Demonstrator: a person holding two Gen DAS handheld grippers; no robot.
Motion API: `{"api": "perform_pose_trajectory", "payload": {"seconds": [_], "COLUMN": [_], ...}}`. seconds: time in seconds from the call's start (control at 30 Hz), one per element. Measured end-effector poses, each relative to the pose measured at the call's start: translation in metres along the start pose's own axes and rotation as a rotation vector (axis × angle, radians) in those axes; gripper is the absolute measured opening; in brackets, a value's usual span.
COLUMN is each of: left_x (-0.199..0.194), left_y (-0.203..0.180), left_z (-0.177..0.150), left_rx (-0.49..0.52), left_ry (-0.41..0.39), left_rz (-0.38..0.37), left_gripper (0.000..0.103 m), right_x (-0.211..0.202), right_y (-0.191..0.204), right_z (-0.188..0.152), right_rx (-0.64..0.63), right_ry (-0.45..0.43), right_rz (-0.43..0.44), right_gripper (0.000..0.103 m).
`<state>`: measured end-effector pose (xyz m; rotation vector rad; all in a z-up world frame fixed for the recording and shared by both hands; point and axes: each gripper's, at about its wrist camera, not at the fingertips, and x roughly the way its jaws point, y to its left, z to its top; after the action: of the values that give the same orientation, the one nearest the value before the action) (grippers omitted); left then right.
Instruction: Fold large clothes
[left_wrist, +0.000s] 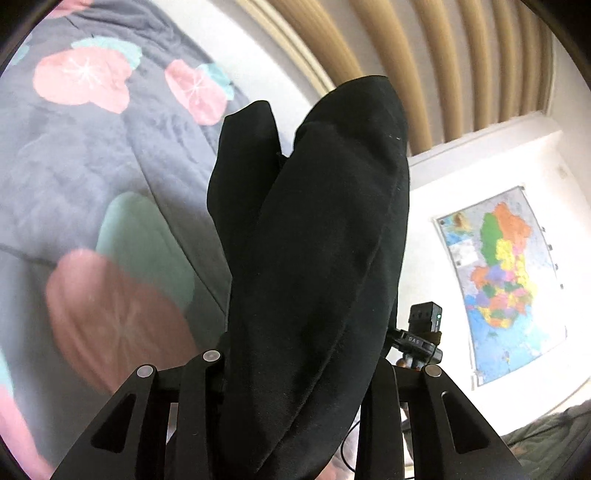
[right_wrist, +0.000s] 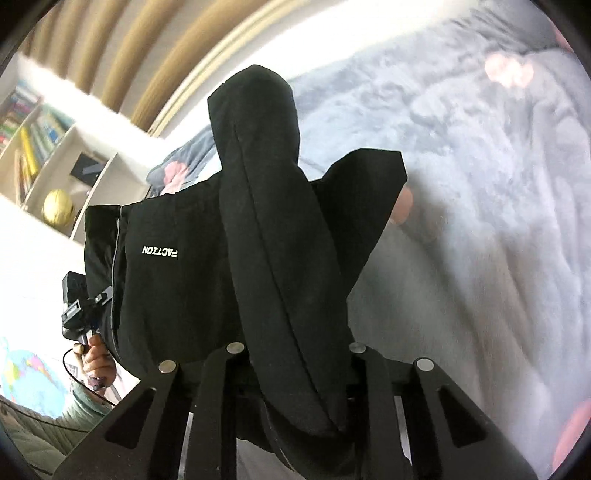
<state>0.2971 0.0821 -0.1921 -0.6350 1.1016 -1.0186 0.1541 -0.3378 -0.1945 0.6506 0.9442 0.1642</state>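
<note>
A bed with a grey flowered quilt (left_wrist: 74, 155) fills the background, beige curtains (left_wrist: 424, 55) and a wall map (left_wrist: 498, 280) beyond. The left tool (left_wrist: 295, 369) is clamped on a fold of the black garment (left_wrist: 314, 240), held above the bed. The right tool (right_wrist: 295, 369) grips another fold of it (right_wrist: 273, 240), white lettering (right_wrist: 160, 251) showing upside down.
</note>
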Motion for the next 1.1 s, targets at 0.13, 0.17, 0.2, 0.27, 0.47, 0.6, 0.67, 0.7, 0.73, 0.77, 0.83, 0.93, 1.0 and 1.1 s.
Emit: {"api": "perform_pose_trajectory", "payload": {"seconds": [0.13,0.17,0.2,0.27,0.47,0.6,0.67,0.7,0.73,0.77,0.83,0.93,1.0,1.1], "left_x": [-0.033,-0.039,-0.035,-0.05,-0.058,-0.05,-0.049,-0.05,-0.051,-0.054,-0.062,-0.077,-0.095,-0.114], "left_y": [-0.016,-0.019,-0.022,-0.02,0.011,0.058,0.091,0.107,0.123,0.146,0.167,0.166,0.148,0.118], "left_z": [-0.047,-0.06,-0.068,-0.087,-0.115,-0.152,-0.171,-0.173,-0.175,-0.178,-0.183,-0.176,-0.166,-0.154], "left_rx": [-0.006,-0.007,-0.014,-0.041,-0.129,-0.249,-0.318,-0.367,-0.424,-0.518,-0.621,-0.618,-0.553,-0.44], "left_ry": [-0.003,0.0,0.003,0.008,0.055,0.099,0.088,0.08,0.071,0.054,0.03,0.004,-0.005,-0.022], "left_rz": [-0.01,-0.009,-0.005,0.005,0.062,0.137,0.228,0.248,0.26,0.27,0.228,0.256,0.319,0.45], "left_gripper": [0.034,0.034,0.034,0.034,0.035,0.036,0.04,0.043,0.046,0.048,0.055,0.056,0.057,0.057], "right_x": [-0.019,-0.02,-0.025,-0.032,-0.022,-0.004,0.012,0.016,0.017,0.017,0.016,0.012,0.003,-0.02], "right_y": [0.02,0.02,0.019,0.02,0.016,-0.006,-0.025,-0.035,-0.05,-0.063,-0.091,-0.107,-0.108,-0.098], "right_z": [-0.016,-0.016,-0.02,-0.033,-0.079,-0.113,-0.126,-0.126,-0.128,-0.129,-0.131,-0.134,-0.133,-0.134], "right_rx": [-0.02,-0.026,-0.034,-0.044,0.001,0.048,0.101,0.128,0.185,0.24,0.369,0.45,0.433,0.362], "right_ry": [-0.015,-0.015,-0.01,0.005,0.092,0.17,0.199,0.194,0.182,0.172,0.158,0.154,0.158,0.154], "right_rz": [-0.004,-0.006,-0.011,-0.025,-0.049,-0.096,-0.132,-0.147,-0.153,-0.146,-0.124,-0.127,-0.159,-0.243], "right_gripper": [0.024,0.024,0.024,0.024,0.024,0.024,0.028,0.029,0.034,0.039,0.041,0.049,0.054,0.056]}}
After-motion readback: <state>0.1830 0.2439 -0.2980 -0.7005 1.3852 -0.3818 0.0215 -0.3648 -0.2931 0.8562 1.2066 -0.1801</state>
